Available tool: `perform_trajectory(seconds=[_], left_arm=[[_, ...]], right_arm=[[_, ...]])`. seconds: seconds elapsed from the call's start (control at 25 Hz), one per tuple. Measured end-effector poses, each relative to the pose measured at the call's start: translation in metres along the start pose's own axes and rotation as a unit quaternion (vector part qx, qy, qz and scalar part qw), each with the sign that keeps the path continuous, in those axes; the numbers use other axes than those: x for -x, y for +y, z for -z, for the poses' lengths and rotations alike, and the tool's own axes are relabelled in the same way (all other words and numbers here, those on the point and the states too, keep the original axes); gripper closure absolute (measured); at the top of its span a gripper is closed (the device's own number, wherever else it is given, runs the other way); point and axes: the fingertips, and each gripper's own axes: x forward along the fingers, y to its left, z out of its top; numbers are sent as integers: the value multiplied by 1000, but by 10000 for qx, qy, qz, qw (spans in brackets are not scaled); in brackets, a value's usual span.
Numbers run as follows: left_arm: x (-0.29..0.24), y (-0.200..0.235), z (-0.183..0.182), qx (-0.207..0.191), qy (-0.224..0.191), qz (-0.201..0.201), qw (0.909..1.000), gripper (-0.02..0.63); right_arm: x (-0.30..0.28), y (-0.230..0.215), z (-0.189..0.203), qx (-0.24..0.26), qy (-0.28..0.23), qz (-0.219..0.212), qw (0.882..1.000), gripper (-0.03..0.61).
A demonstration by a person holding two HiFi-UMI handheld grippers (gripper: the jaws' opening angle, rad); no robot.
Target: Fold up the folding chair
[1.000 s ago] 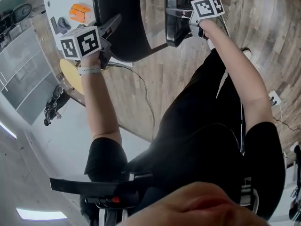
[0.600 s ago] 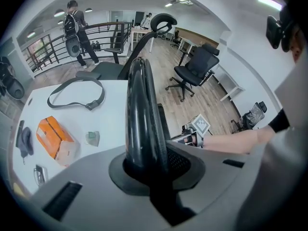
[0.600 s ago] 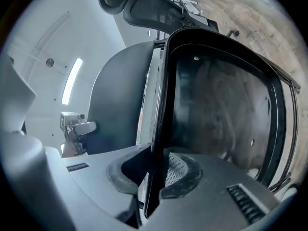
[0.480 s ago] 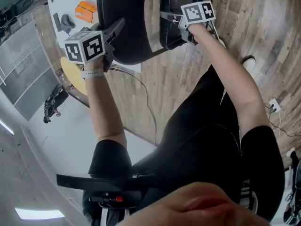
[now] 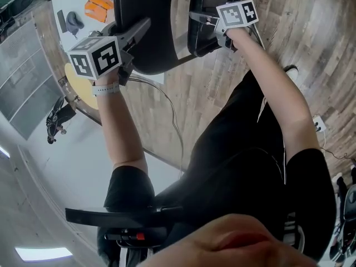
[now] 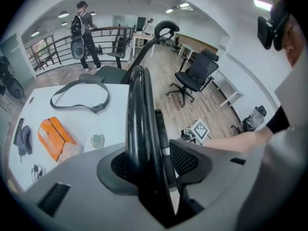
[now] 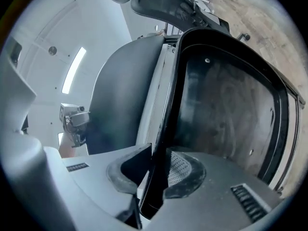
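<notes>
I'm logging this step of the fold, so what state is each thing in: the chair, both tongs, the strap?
Folding chair: partly folded, its two panels close but apart.
Left tongs: have just been opening, chair rim between them, unclamped.
Right tongs: shut on panel edge.
Strap: lying in a loop.

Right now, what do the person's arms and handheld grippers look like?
The left gripper and right gripper are grey plastic with dark mesh-textured pads, each topped by a white cube of black square markers. The sleeves are short and black; a pale wristband circles the left wrist. The left jaws have just been opening, with the edge of the black chair between them.
</notes>
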Motion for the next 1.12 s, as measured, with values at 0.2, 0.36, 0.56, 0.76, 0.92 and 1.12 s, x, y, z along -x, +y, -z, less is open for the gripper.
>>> perform_trajectory(seconds=[0.2,0.36,0.56,0.76,0.92,1.12], left_arm=[[34,8,-17,-59,-829,-528,9951,405],[80,-7,-32,-508,-1956,-1426,9689,402],[99,-81,-30,-1041,-2886,-1481,9402,403],[100,-162,-4,-655,-3306,-848,9377,403],[110,-226,13,-384,-3811,-301,9232,403],[113,-308,46,-145,-3897,220,9206,410]], right_arm=[[24,-8,-10,653,-107,546,9963,466],[73,-1,-30,1674,-398,1123,9787,456],[151,70,-39,3337,-904,1165,9311,456],[216,156,-16,4474,-920,842,8856,456],[256,226,6,5110,-880,657,8525,457],[292,309,57,5639,-710,271,8224,459]])
